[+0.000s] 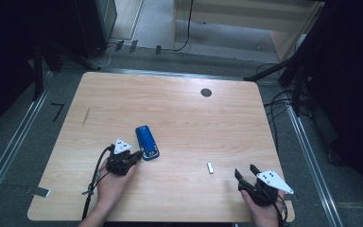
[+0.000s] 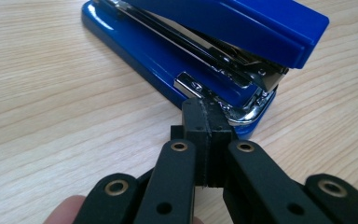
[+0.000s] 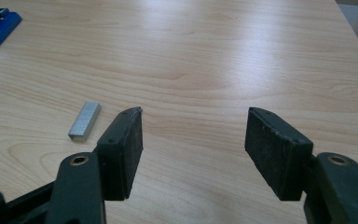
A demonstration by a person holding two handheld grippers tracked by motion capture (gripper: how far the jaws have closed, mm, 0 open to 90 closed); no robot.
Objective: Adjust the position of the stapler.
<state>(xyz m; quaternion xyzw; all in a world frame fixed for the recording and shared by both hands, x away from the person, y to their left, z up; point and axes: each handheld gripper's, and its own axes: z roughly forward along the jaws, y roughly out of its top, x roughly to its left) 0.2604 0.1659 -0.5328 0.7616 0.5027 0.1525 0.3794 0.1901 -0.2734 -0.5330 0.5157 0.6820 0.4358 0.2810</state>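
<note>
My left claw (image 2: 208, 123) has its pads pressed flat together with nothing between them, and its tip sits right at the front end of the blue stapler (image 2: 205, 51), touching or all but touching the base below the metal nose; I cannot tell which. The stapler lies on the tabletop (image 1: 179, 113) with its top arm raised a little off the base, running away from that claw.

My right claw (image 3: 193, 135) stands about half open and holds nothing, with bare wood between the pads. A small strip of staples (image 3: 84, 121) lies flat just beyond and to the left of its left pad, clear of it. Farther off that way, a corner of the stapler shows at the edge of the view.

From above, the left claw (image 1: 133, 156) and the right claw (image 1: 246, 172) are well apart, with the staple strip (image 1: 210, 167) between them, nearer the right one. The wood is pale and lightly glossy. Ahead of both claws the surface runs open up to a dark round spot (image 1: 206, 92) near the far edge. The near edge is close behind my hands, and the right edge lies just beside the right claw. Around it are grey floor, cables and dark stands.
</note>
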